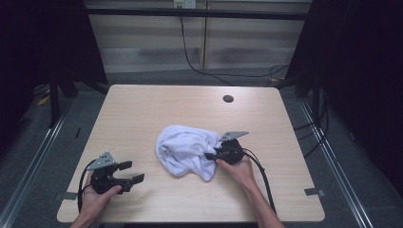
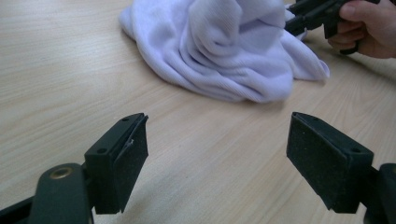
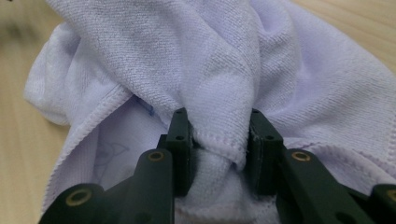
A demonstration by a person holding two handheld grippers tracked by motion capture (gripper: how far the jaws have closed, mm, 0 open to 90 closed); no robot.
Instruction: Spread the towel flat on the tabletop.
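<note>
A crumpled white towel [image 1: 186, 151] lies in a heap near the middle of the wooden table [image 1: 142, 109]. My right gripper [image 1: 211, 155] is at the towel's right side, shut on a bunched fold of the towel [image 3: 219, 135]; the jaws pinch the hemmed edge between them. My left gripper [image 1: 132, 172] rests near the table's front left corner, open and holding nothing, its pads [image 2: 130, 158] wide apart and pointing toward the towel [image 2: 219, 51]. In the left gripper view the right gripper [image 2: 299, 21] and the hand holding it sit at the towel's far side.
A round cable hole [image 1: 228, 99] is in the table's far right part. Cables [image 1: 190, 57] hang along the back wall. Dark frames stand at both sides. Bare tabletop lies to the left and behind the towel.
</note>
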